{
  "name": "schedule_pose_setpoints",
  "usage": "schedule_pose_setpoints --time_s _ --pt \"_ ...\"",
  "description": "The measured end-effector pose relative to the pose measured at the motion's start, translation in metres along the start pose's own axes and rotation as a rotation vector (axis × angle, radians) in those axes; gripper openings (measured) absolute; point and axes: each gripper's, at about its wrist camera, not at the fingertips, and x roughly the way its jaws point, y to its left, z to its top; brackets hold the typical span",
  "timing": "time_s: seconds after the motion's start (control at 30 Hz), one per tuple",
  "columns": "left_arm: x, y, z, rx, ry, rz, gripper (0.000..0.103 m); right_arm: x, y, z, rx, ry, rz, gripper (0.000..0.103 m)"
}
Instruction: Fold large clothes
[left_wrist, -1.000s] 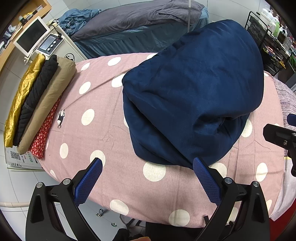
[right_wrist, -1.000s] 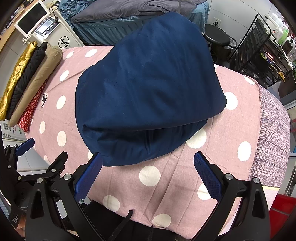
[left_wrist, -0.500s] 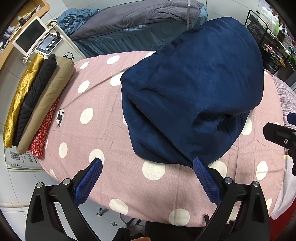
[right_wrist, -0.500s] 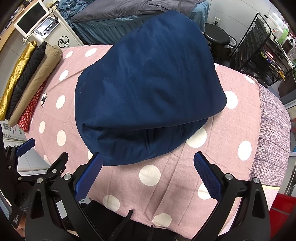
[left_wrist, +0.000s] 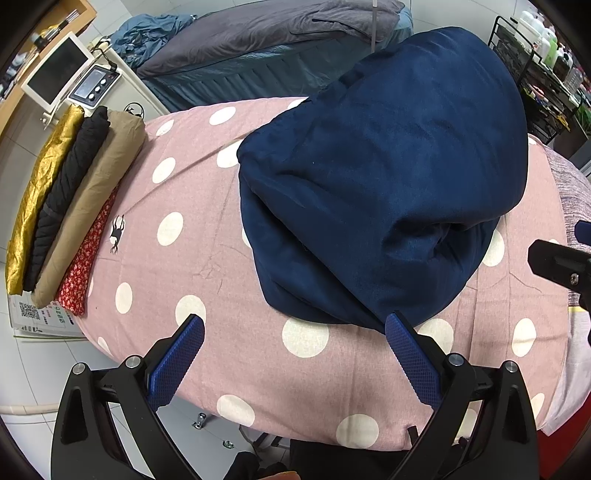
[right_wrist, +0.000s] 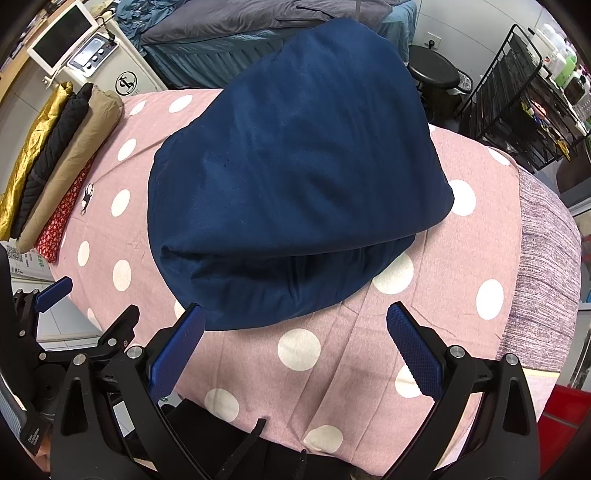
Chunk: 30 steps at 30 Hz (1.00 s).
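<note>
A large dark blue garment (left_wrist: 384, 177) lies folded in layers on the pink polka-dot table cover (left_wrist: 207, 236). It also shows in the right wrist view (right_wrist: 295, 177). My left gripper (left_wrist: 293, 354) is open and empty, hovering just short of the garment's near edge. My right gripper (right_wrist: 295, 350) is open and empty above the near edge of the cover (right_wrist: 332, 362), its left fingertip (right_wrist: 184, 332) close to the garment's front fold. The left gripper shows at the lower left of the right wrist view (right_wrist: 88, 314).
A stack of folded clothes, gold, black, tan and red floral (left_wrist: 70, 206), lies along the table's left edge. A bed with grey bedding (left_wrist: 266, 40) stands behind. A black wire rack (right_wrist: 517, 103) and a black stool (right_wrist: 432, 70) stand at the right.
Both grippers have stayed open and nearly still. The view has shifted only slightly toward the garment.
</note>
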Motion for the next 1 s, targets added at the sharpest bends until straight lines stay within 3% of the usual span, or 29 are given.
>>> schedule_pose_setpoints --time_s 0.37,0.6,0.7,0.83,1.0 --pt "0.012 0.0 -0.001 0.004 0.025 -0.056 0.096 -0.002 -0.004 0.01 -0.008 -0.035 -0.002 0.097" --pt "0.02 0.002 0.003 -0.019 0.06 -0.108 0.096 0.004 -0.023 0.016 0.057 -0.05 0.03 0.097" --pt "0.023 0.001 0.005 -0.011 0.066 -0.109 0.096 0.002 -0.043 0.023 0.133 -0.102 0.08 0.097" --pt "0.029 0.003 0.007 -0.016 0.083 -0.121 0.096 -0.002 -0.071 0.046 0.208 -0.194 0.083 0.097" --pt "0.031 0.017 0.007 -0.069 0.078 -0.137 0.096 -0.002 -0.083 0.096 0.192 -0.274 0.103 0.097"
